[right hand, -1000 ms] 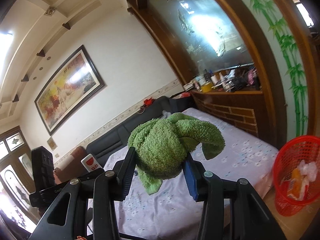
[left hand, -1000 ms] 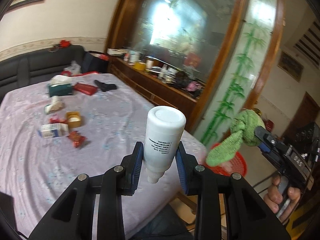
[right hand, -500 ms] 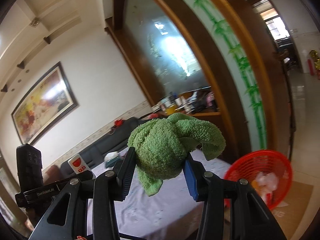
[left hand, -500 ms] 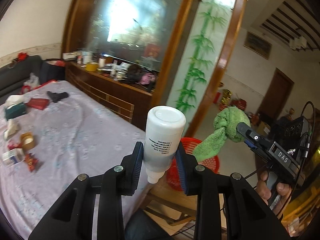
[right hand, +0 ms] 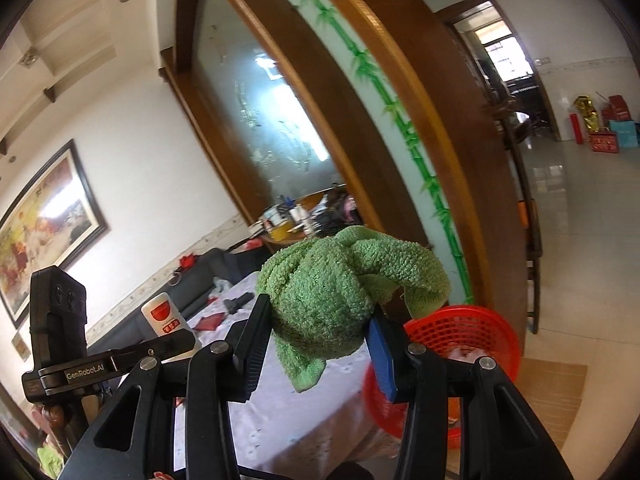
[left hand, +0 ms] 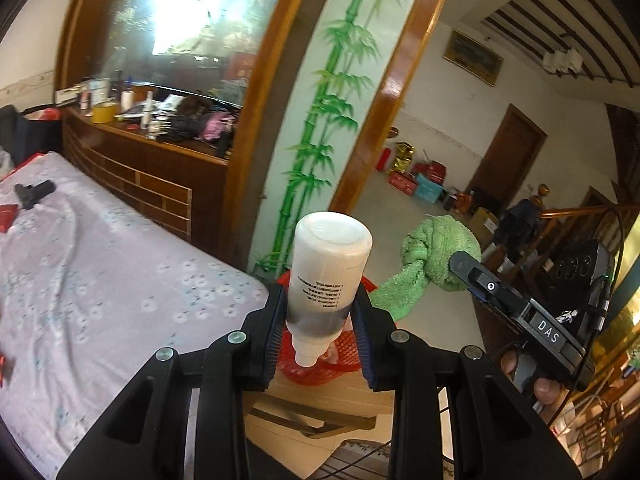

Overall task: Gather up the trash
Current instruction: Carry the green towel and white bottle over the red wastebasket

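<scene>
My left gripper (left hand: 318,320) is shut on a white plastic bottle (left hand: 326,272), held upside down with its cap pointing at me. Right behind and below the bottle sits a red mesh basket (left hand: 348,350) on the floor past the table's corner. My right gripper (right hand: 320,320) is shut on a knotted green towel (right hand: 340,292); that towel (left hand: 434,256) also shows to the right in the left wrist view. The red basket (right hand: 464,332) with some trash inside lies just beyond the towel. The bottle (right hand: 166,316) and left gripper appear at lower left in the right wrist view.
A table under a lilac flowered cloth (left hand: 100,280) fills the left, with a black object (left hand: 34,192) and red packets far off. A cluttered wooden sideboard (left hand: 160,148) and a bamboo-painted partition (left hand: 320,120) stand behind. A wooden chair (right hand: 532,240) lines the tiled floor (right hand: 580,240).
Both grippers have swung right, away from the table's middle toward its corner. The red basket has come from the right to sit directly behind the bottle. Both grips are unchanged.
</scene>
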Motion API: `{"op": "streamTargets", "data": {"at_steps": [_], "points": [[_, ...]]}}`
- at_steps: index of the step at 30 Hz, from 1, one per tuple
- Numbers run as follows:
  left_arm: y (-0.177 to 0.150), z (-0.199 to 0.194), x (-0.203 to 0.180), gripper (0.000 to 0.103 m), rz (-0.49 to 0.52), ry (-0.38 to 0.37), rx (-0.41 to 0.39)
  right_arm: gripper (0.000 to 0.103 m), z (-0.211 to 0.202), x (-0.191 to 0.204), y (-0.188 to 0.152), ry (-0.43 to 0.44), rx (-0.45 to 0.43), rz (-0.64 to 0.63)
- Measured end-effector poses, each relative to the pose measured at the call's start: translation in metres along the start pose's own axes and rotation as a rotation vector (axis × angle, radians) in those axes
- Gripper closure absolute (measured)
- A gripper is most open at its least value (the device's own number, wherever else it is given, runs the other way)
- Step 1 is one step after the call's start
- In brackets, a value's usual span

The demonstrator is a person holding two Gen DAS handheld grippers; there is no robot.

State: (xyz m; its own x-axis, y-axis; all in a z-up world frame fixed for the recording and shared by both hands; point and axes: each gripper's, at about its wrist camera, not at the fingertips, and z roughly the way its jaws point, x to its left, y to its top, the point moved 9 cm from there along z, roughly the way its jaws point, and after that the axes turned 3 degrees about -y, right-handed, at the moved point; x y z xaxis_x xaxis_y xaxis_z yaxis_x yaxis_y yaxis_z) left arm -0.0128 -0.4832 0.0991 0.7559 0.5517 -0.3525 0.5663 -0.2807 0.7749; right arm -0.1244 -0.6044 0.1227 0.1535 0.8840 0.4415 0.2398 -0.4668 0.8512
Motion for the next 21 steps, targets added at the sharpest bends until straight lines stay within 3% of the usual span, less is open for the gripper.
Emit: {"op": "streamTargets", "data": {"at_steps": [10, 15, 21], "points": [[0.004, 0.073, -0.011, 0.072, -0.005, -0.094, 0.112, 0.054, 0.007, -0.038, 0.001, -0.096, 0.021, 0.010], [-0.011, 0.114, -0.009, 0.072, -0.063, -0.157, 0.219, 0.054, 0.024, -0.064, -0.017, -0.155, 0.097, 0.029], [-0.025, 0.155, 0.001, 0.072, -0.105, -0.151, 0.288, 0.054, 0.043, -0.083, -0.039, -0.205, 0.199, 0.001]]}}
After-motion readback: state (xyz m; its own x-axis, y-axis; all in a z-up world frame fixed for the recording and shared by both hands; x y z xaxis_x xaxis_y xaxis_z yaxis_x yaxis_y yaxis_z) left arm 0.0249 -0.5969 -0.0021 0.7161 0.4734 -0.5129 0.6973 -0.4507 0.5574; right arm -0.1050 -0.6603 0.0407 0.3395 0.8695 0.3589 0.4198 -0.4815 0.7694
